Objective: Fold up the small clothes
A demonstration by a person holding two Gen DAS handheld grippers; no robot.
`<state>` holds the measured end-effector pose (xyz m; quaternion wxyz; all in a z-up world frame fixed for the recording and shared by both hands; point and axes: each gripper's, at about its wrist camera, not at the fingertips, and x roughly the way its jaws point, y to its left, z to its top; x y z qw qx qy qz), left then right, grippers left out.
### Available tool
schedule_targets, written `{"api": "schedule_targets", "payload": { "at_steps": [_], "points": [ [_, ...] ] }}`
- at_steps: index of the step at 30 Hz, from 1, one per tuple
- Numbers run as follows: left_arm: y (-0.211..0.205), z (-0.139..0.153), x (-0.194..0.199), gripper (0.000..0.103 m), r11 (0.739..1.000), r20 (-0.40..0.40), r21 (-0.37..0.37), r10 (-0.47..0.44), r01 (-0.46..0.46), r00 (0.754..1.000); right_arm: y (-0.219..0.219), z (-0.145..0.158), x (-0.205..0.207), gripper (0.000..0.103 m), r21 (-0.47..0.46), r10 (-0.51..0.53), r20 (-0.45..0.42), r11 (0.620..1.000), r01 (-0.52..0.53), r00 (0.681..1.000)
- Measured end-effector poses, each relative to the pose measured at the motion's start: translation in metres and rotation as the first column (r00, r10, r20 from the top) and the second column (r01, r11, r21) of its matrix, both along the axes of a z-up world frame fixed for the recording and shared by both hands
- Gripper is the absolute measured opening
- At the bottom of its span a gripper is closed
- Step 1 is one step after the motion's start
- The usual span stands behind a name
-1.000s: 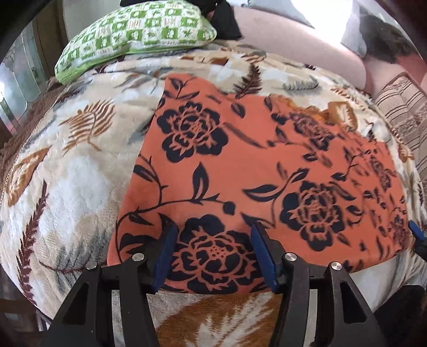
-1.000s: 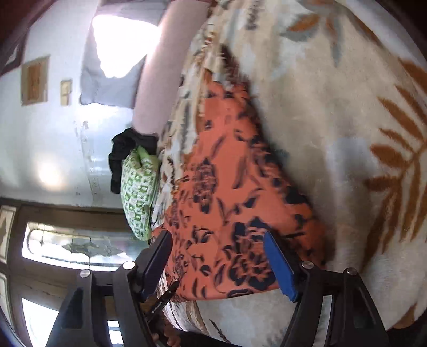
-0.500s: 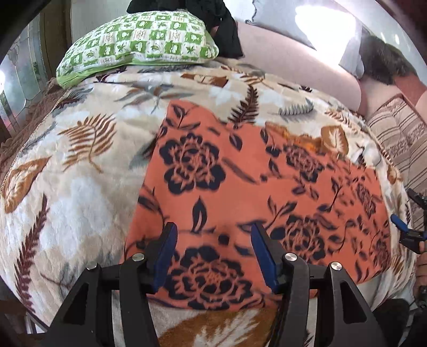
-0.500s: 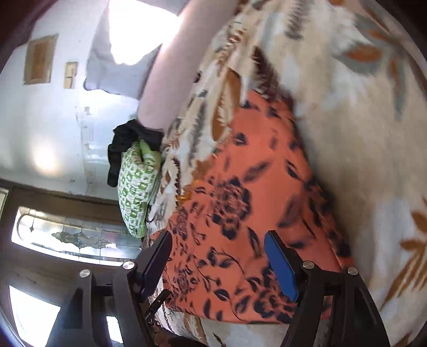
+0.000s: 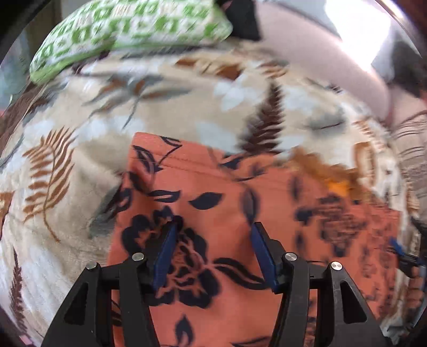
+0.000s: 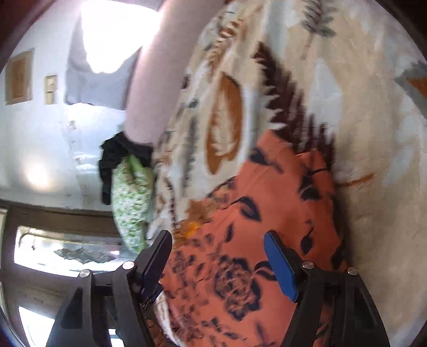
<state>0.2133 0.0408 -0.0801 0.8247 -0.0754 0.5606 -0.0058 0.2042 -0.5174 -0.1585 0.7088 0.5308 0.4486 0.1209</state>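
Observation:
An orange cloth with dark navy flowers lies flat on a cream leaf-patterned blanket. My left gripper hovers over the cloth's left half, blue pads apart, nothing between them. In the right wrist view the same orange cloth fills the lower middle, and my right gripper stands open above its right end, holding nothing. The right gripper's blue tip shows at the far right edge of the left wrist view. Both views are blurred by motion.
A green and white patterned pillow lies at the blanket's far left corner with a black garment beside it. A pink cushion runs along the back. A striped fabric sits at the right edge.
Both grippers have moved forward over the orange cloth, from its near edge toward its middle and far edge. Their openings look the same as before.

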Motion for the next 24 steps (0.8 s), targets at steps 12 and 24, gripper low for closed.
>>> {"api": "schedule_targets", "payload": {
  "at_steps": [12,24],
  "points": [
    [0.003,0.053,-0.074,0.058,1.000,0.146,0.021,-0.004,0.001,0.989,0.034,0.061,-0.127,0.075,-0.102,0.106,0.148,0.991,-0.092,0.983],
    [-0.005,0.074,-0.134,0.058,0.999,0.186,0.042,-0.008,0.000,0.983,0.088,0.020,-0.181,0.075,-0.161,0.165,0.061,0.975,-0.153,0.984]
  ]
}}
